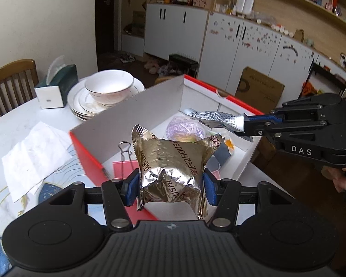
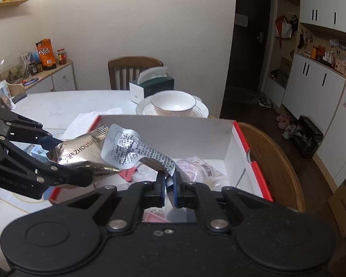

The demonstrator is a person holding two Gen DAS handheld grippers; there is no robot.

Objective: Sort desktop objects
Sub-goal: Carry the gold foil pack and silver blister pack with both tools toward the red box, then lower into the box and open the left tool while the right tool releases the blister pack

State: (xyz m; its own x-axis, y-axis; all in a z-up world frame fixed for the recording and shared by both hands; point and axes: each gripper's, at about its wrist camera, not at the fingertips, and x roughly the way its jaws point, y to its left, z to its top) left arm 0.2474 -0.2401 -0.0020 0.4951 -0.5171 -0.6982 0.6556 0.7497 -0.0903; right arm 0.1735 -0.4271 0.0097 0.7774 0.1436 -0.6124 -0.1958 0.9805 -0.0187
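Note:
My left gripper (image 1: 171,185) is shut on a gold foil snack packet (image 1: 173,164) and holds it over the near rim of the red and white box (image 1: 136,117). The packet also shows in the right wrist view (image 2: 80,154). My right gripper (image 2: 169,184) is shut on a silver printed sachet (image 2: 131,150) and holds it over the box (image 2: 196,127); the sachet also shows in the left wrist view (image 1: 215,117). Inside the box lie a purple-patterned wrapped item (image 1: 184,127), a binder clip (image 1: 126,154) and a pink card (image 1: 123,169).
A white bowl (image 1: 109,87) sits on stacked plates (image 1: 80,106) beyond the box, next to a green tissue box (image 1: 57,87). A crumpled white paper (image 1: 34,157) lies left of the box. A wooden chair (image 2: 276,161) stands right of the box.

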